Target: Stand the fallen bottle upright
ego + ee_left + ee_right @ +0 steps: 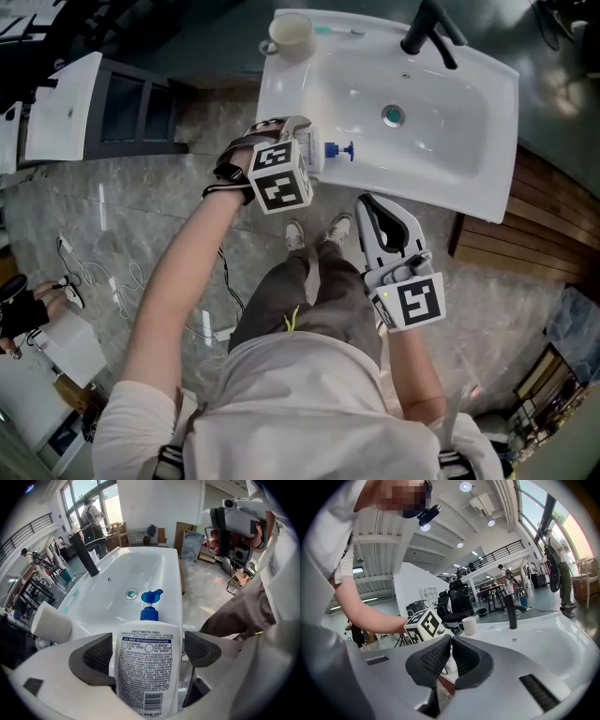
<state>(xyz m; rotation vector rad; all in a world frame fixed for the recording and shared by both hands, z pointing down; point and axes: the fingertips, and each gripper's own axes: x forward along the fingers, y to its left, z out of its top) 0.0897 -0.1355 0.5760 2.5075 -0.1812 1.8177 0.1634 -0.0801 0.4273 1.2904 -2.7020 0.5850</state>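
A white pump bottle (320,152) with a blue pump head lies on its side on the near left rim of the white sink (450,164), pump toward the basin. My left gripper (298,142) points steeply down over it. In the left gripper view the bottle (147,667) lies back label up between the open jaws of my left gripper (147,651). The right pad (199,648) stands clear of it and the left pad (96,656) is close beside it. My right gripper (368,208) hangs in front of the sink; its pads (461,649) meet with nothing between them.
A white cup (292,36) and a toothbrush (337,31) sit on the sink's far left corner. The black faucet (427,28) rises at the back, above the drain (394,115). A white cabinet (66,112) stands left, and cables (94,277) lie on the floor.
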